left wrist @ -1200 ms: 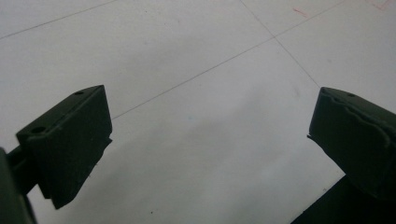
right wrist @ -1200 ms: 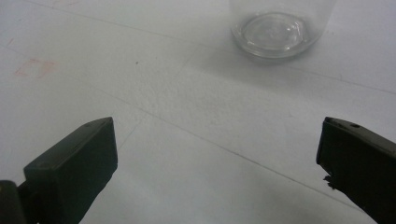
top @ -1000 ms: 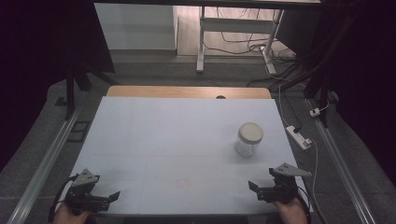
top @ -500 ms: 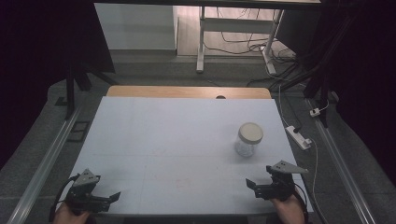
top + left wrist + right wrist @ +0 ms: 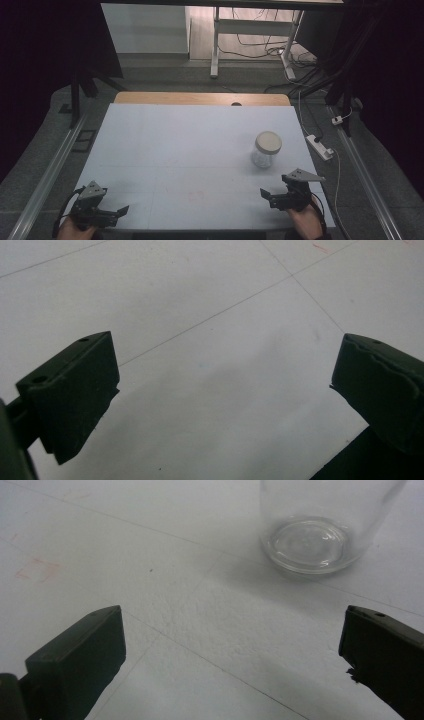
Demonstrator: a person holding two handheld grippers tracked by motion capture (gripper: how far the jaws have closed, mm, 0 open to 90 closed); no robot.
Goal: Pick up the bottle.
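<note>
Both pairs of jaws stand wide apart with nothing between them. At the near left corner of the white table (image 5: 165, 145), the left gripper (image 5: 119, 212) sits low over bare surface, held by a hand (image 5: 75, 231) at the table's edge. Over at the near right, the right gripper (image 5: 266, 194) points inward along the table. A clear glass jar (image 5: 266, 149) with a pale lid stands upright just beyond it, apart from the jaws; its base (image 5: 312, 542) shows ahead in the right gripper view.
</note>
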